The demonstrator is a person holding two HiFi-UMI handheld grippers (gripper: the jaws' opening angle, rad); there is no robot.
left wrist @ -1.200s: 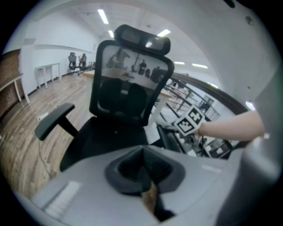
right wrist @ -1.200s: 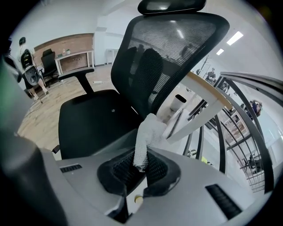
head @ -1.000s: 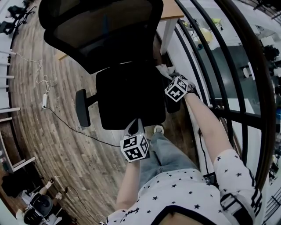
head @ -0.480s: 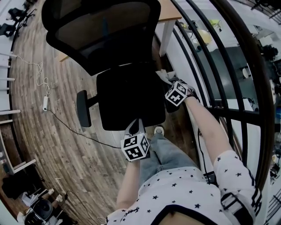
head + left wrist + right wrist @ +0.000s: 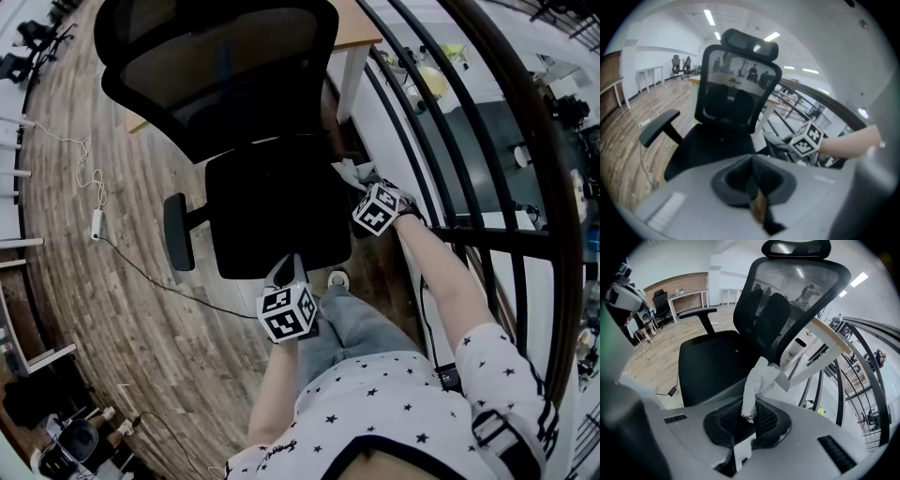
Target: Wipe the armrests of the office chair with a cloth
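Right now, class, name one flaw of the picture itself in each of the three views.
Head view: fisheye bends the railing and floor boards into arcs. Left gripper view: black corners, ceiling lights blown out, the left claw soft. Right gripper view: the cloth in the right claw is sharp; edges darken.

A plank wood floor spreads on the left, where a thin dark cable trails from a white power strip. A wooden-topped desk on a white leg stands beside curved black railings, a lower floor showing through them.
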